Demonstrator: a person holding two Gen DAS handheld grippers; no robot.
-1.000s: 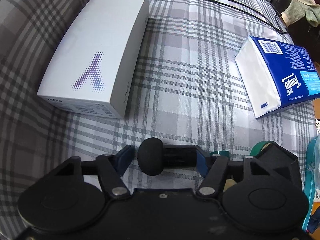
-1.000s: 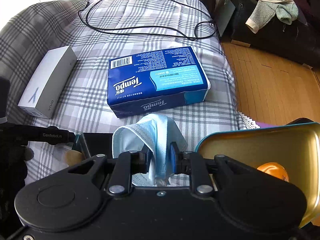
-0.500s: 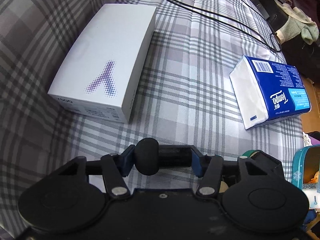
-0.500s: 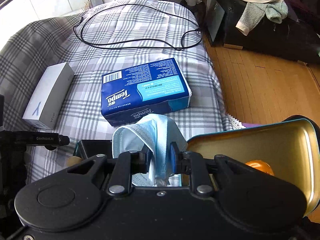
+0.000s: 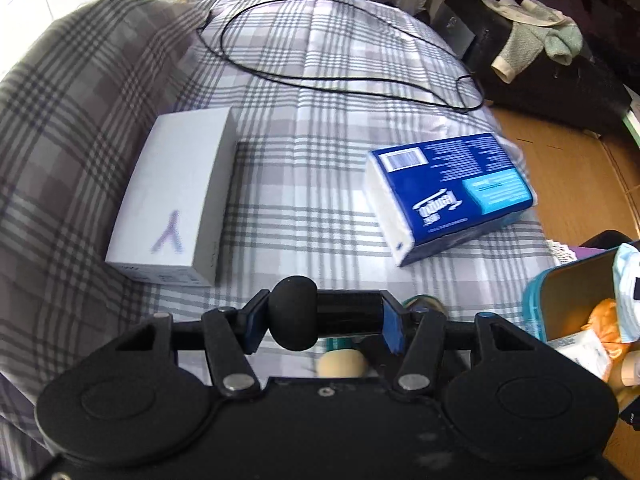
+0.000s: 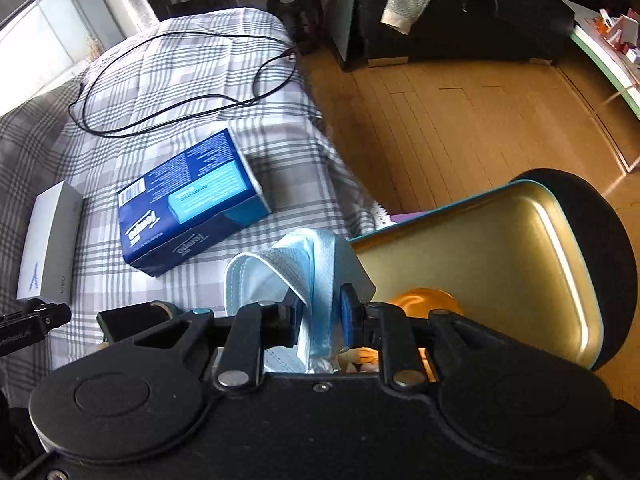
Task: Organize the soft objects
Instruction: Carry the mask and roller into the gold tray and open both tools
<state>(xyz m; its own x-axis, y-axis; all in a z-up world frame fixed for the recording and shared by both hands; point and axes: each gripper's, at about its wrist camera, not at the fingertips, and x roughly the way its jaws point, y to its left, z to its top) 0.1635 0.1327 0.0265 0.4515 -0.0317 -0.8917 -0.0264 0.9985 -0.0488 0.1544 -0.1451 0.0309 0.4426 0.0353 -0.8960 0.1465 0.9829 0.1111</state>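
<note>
Tongs in the person's right hand are clamped tight on a pale blue face mask, a soft pleated fabric folded over itself, with a loop of it standing up between the jaws. The mask hangs just beside an open metal tin, whose raised lid is smooth and gold-coloured inside with a teal rim. In the left wrist view the tin's interior already holds something orange and crumpled and a white packet, so part of the tidying looks done.

The left tongs are set narrow around a black object, a rounded foam-like ball on a short ribbed cylinder; the blue pads sit at each end of it and appear to hold it.

Judging by this, the mask is about to go into the tin and has not been released. A soft pack of tissues, blue plastic wrap with white paper showing at one end, lies on the bed, well apart from the tin and seemingly left to sort. A stiff white cardboard box with a purple Y mark sits near it. A thin black cable loops across the grey checked bedcover.
</note>
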